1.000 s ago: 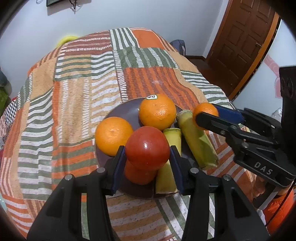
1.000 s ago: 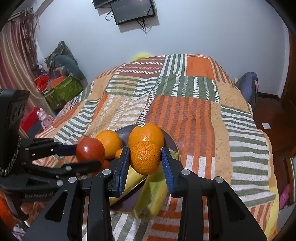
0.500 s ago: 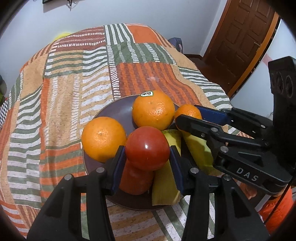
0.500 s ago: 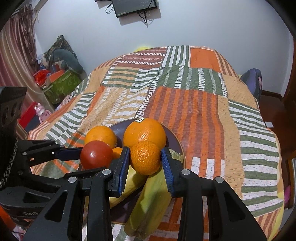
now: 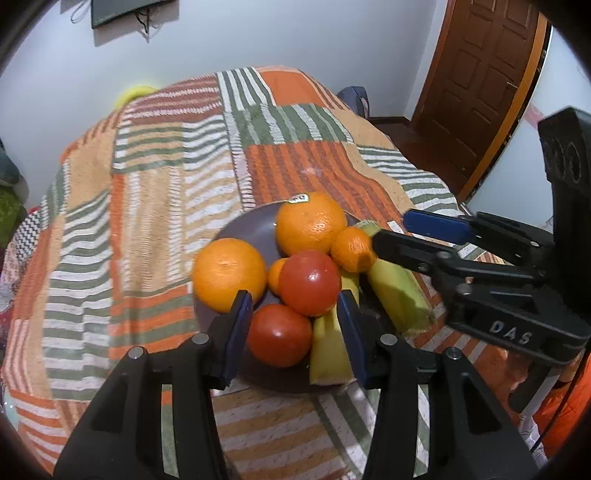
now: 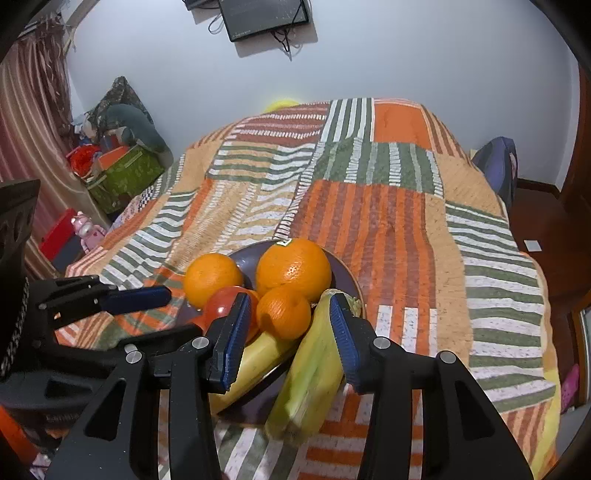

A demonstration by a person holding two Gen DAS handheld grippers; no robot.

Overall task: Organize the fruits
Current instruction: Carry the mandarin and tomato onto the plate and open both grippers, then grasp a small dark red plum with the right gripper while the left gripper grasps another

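Note:
A dark plate [image 5: 251, 230] on the bed holds two big oranges [image 5: 229, 273] [image 5: 312, 223], a small mandarin [image 5: 351, 249], two red tomatoes [image 5: 309, 282] [image 5: 279, 334], bananas [image 5: 330, 347] and a corn cob [image 5: 397, 291]. My left gripper [image 5: 293, 328] is open, its blue pads on either side of the tomatoes without touching them. My right gripper [image 6: 286, 332] is open just behind the small mandarin [image 6: 283, 312], which rests on the pile. The plate [image 6: 345, 275], oranges [image 6: 293, 269] and corn [image 6: 314, 373] also show in the right wrist view.
A striped patchwork blanket [image 5: 177, 177] covers the bed. A wooden door [image 5: 484, 74] stands at the right. Boxes and clutter [image 6: 118, 166] sit on the floor by the curtain at the left. A screen [image 6: 262, 14] hangs on the wall.
Both grippers have opened. The left one let go of the tomato and the right one let go of the small mandarin; both fruits now rest on the plate's pile. Both grippers drew back slightly.

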